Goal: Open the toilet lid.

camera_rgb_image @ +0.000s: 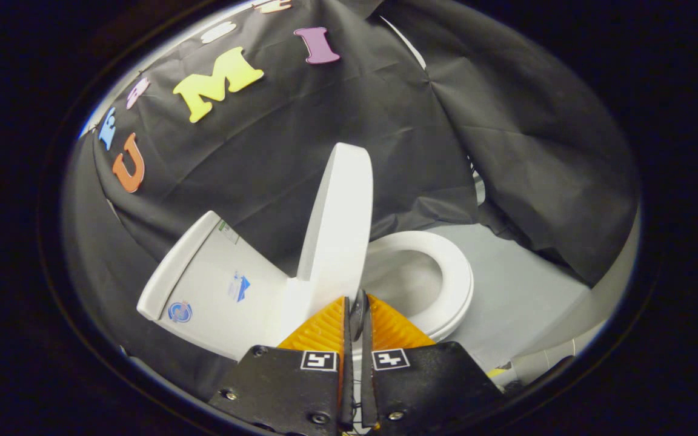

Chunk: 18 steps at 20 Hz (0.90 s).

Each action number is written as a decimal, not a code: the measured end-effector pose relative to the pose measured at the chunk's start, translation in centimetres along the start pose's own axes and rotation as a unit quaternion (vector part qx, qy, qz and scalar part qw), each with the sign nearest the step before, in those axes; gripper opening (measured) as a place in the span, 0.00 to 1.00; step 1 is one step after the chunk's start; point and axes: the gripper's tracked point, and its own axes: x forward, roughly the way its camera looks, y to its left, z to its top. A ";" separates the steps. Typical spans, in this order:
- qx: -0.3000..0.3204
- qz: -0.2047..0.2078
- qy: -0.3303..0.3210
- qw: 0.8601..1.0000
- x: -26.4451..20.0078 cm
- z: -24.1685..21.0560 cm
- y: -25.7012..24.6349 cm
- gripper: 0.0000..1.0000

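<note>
The gripper [356,309] had its fingers pressed together, holding nothing. The toilet lid [338,221] stood raised just ahead of them, above the seat [452,272]. If not leaning on the tank [216,284], it could fall back

Grey floor [518,284] carries the white toilet [228,290] (lid upright).

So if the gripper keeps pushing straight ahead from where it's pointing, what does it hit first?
Probably the raised toilet lid: the gripper, its fingers nearly closed together, sits right at the lid's lower edge, though depth is hard to judge.
</note>
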 end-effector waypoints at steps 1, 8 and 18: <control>-0.001 0.001 -0.001 1.000 -0.1 0.0 0.4 0.09; -0.045 -0.010 -0.016 0.999 -0.6 0.1 2.9 0.08; -0.096 -0.013 -0.024 0.995 -1.2 0.1 6.5 0.08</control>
